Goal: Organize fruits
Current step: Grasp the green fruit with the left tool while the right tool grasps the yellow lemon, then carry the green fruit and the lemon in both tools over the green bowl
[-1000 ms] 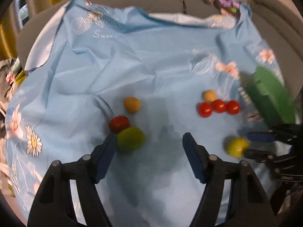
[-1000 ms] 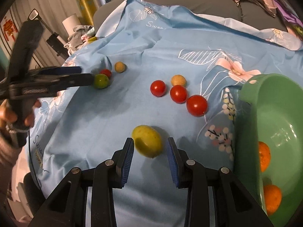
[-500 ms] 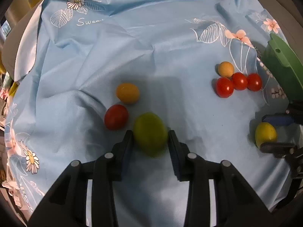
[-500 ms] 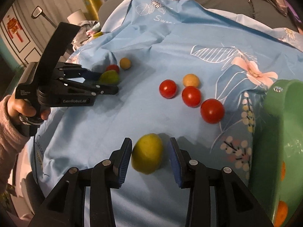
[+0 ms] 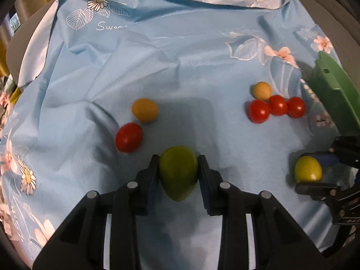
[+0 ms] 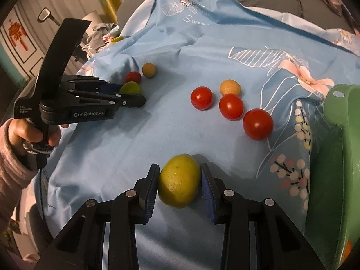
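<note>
The green lime (image 5: 178,175) is clamped lengthwise along the left gripper (image 5: 178,171); the lemon (image 6: 179,180) likewise in the right gripper (image 6: 179,183). "GenRobot.AI" is read on the left gripper's body.

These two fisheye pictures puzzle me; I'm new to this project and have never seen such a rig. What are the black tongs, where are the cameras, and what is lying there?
There is no robot: a person holds a two-finger gripper in each hand, and each carries a camera looking forward along its fingers. In the left wrist view, the left gripper is closed on a green fruit. In the right wrist view, the right gripper has its fingers against a yellow lemon; there you also see the left hand on its handle. On the blue flowered cloth lie red tomatoes and small orange fruits. A green tub stands at the right.
</note>
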Available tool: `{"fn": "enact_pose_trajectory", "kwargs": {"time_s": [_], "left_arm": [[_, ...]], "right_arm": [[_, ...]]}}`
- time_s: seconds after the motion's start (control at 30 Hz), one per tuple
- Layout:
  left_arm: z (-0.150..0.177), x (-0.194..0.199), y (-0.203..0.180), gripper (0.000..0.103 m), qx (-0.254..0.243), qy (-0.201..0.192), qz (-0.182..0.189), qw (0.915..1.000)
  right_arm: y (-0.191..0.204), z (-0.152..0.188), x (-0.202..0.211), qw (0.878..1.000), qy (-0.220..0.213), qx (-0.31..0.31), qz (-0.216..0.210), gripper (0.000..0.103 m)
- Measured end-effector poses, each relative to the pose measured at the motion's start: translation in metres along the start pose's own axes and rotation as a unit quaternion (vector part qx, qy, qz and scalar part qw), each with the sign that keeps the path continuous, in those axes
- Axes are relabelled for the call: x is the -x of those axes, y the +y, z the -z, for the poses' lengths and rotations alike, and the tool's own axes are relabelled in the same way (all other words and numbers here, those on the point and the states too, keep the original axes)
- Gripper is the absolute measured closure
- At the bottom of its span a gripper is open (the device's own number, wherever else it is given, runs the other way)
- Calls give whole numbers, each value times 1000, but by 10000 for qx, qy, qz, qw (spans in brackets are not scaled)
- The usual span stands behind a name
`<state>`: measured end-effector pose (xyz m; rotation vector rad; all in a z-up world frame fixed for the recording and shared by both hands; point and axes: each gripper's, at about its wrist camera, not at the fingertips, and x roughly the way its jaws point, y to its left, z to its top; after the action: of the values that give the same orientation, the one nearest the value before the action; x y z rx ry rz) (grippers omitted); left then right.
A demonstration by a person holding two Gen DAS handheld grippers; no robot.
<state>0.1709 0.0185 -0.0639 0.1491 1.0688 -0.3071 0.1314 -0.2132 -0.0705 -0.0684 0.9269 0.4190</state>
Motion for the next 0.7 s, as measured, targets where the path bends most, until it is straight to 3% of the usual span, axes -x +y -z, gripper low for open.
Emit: {"fn": "enact_pose_trajectory", "kwargs": {"time_s": [0.27,0.47,0.7], "left_arm": [[25,45,-24,70,307,-215,319,9988],[52,78,-43,70,686,-455,362,9959],[66,111,-65,70,757,-658,391,9942]], "right_arm": [[3,8,14,9997,-133,-176,-89,65],[-1,17,37,9988,-356,-327,-23,65],[3,29,66,9971,-625,-438,-42,65]]}}
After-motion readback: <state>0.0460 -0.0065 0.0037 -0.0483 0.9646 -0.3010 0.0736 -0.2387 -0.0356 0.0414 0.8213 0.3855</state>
